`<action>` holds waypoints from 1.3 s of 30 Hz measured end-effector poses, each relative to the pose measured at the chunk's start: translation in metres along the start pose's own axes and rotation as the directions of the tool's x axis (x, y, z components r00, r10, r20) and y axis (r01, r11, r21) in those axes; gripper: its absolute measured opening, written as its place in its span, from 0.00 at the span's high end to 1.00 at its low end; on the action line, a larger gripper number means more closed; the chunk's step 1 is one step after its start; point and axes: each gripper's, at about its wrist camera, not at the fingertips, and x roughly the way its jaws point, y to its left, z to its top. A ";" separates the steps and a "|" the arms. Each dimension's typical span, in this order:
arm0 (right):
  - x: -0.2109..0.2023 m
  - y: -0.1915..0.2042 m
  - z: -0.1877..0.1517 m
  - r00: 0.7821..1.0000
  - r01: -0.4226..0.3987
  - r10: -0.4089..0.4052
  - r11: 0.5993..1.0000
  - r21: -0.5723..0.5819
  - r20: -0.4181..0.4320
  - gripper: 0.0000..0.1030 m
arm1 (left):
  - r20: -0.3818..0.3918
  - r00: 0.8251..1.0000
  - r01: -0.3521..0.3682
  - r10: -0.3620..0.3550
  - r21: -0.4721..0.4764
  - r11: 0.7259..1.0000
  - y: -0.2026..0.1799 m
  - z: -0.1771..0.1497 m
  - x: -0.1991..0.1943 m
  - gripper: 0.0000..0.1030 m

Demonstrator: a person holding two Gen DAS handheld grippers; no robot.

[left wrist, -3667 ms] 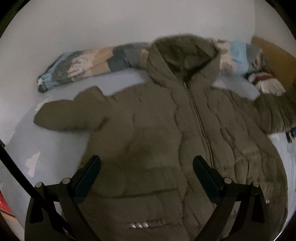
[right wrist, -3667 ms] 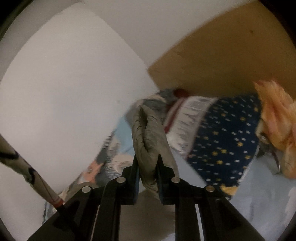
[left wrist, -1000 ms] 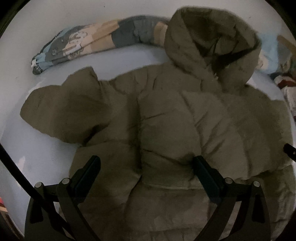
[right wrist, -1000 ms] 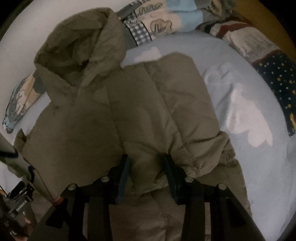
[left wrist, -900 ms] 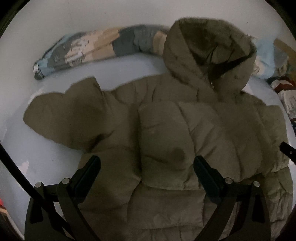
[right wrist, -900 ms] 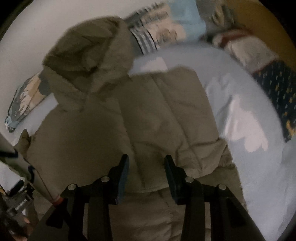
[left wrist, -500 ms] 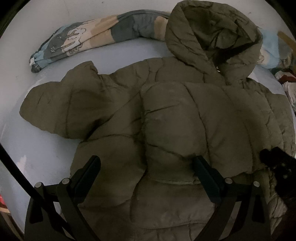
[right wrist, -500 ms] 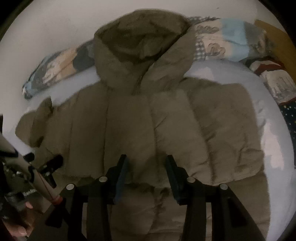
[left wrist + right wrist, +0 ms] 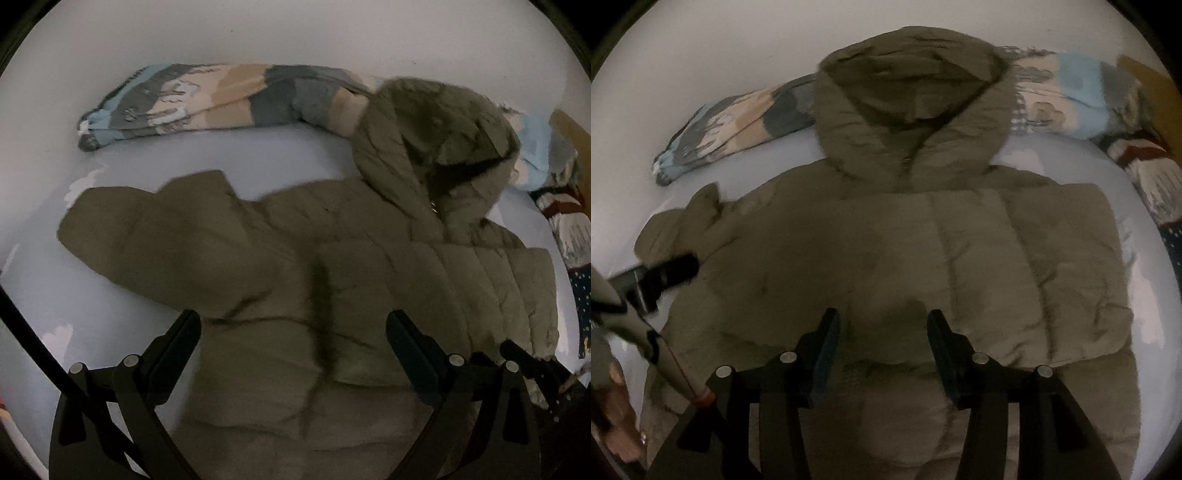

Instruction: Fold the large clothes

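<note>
An olive-green quilted puffer jacket with a hood point(image 9: 923, 240) lies face up on a pale blue bedsheet point(image 9: 229, 155) — 1 sleeve is folded across its chest, the other spread out flat. Beyond the hood lies a rolled patterned blanket in blue, grey and tan point(image 9: 221, 99). The left gripper point(image 9: 293, 330) hovers over the jacket, jaws wide apart and empty. The right gripper point(image 9: 882, 328) hangs above the folded sleeve — parted too, holding nothing.
</note>
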 end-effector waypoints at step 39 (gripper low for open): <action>-0.019 0.020 -0.006 0.992 -0.116 0.117 0.993 -0.025 0.043 0.41 | 0.164 0.975 0.217 -0.147 -0.827 0.518 0.427 -0.013 0.122 0.33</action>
